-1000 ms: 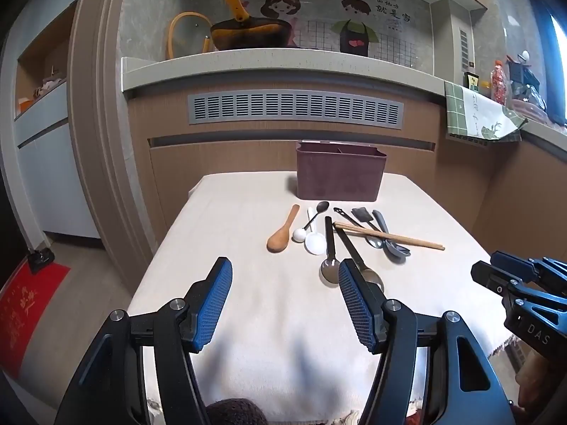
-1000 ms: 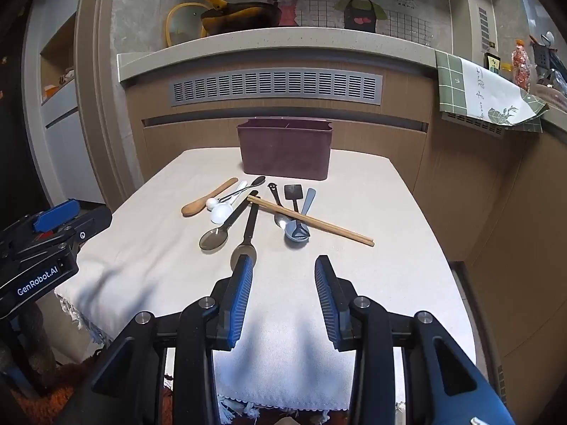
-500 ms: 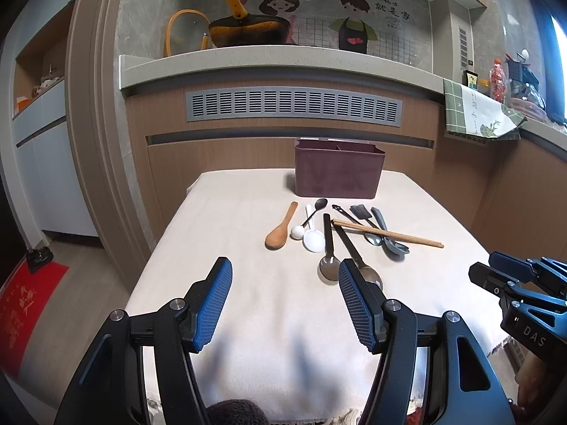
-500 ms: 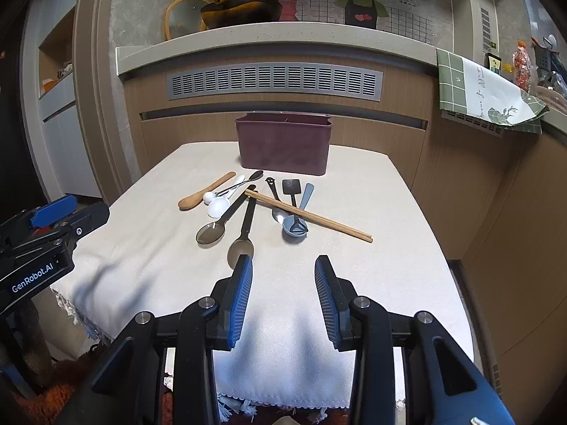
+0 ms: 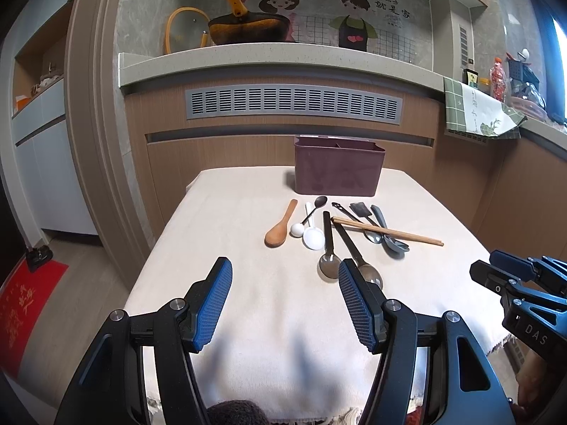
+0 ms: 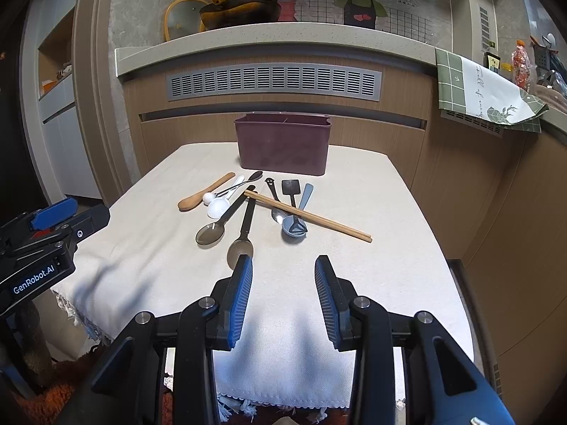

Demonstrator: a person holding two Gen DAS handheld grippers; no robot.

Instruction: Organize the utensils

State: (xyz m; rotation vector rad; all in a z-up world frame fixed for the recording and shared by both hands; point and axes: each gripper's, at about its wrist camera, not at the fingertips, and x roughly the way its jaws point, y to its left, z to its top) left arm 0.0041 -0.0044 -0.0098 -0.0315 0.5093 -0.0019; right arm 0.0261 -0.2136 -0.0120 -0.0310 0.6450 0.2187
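Only the left wrist view shows a red mat [image 5: 24, 304] on the floor left of the desk [image 5: 226, 219], while the right wrist view alone shows the floor strip between the desk's right edge and the cabinets. The near half of the cloth-covered desk is bare, and its fringed front edge lies under both tongs. The left tongs [image 5: 285, 301] and right tongs [image 6: 283, 295] are spread apart and hold nothing, with the utensils [image 6: 248, 209] fanned out just beyond their tips and the maroon caddy [image 6: 283, 145] behind them at the far edge.
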